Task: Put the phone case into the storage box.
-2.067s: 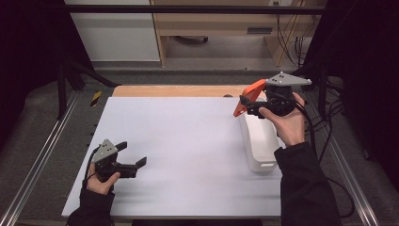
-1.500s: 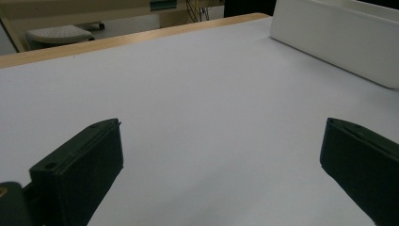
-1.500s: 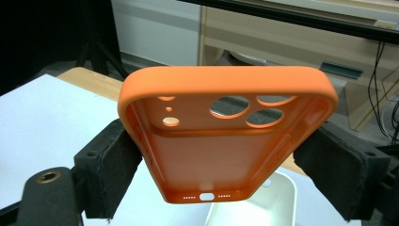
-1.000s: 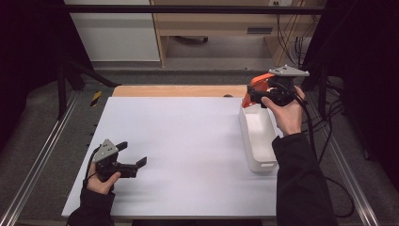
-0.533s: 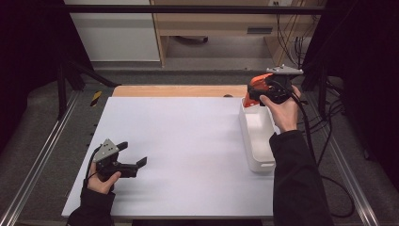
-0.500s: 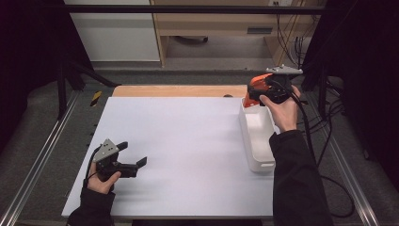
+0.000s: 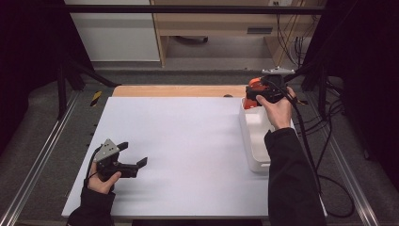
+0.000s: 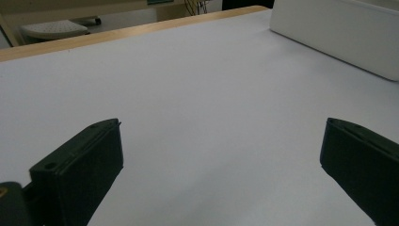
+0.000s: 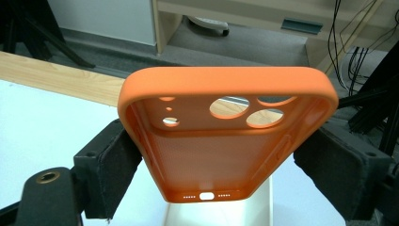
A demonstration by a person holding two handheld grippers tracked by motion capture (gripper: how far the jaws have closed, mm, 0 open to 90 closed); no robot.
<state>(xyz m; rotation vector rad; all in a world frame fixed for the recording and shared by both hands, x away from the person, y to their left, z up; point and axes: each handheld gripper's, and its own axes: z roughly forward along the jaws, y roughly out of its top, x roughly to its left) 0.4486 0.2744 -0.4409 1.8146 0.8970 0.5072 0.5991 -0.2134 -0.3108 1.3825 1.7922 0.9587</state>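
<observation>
White rectangular plastic bin (image 7: 256, 141) at right side of white table surface (image 7: 188, 141), long axis running away from person; visible interior bare, near end hidden by sleeve. Right gripper (image 7: 251, 94) above bin's far end, jaws clenched on long edges of orange silicone phone case (image 9: 226, 141), open side toward camera, camera cutouts at far end. Left gripper (image 7: 134, 157) at table's near left, jaws spread wide, nothing between, resting low over surface, well apart from bin.
</observation>
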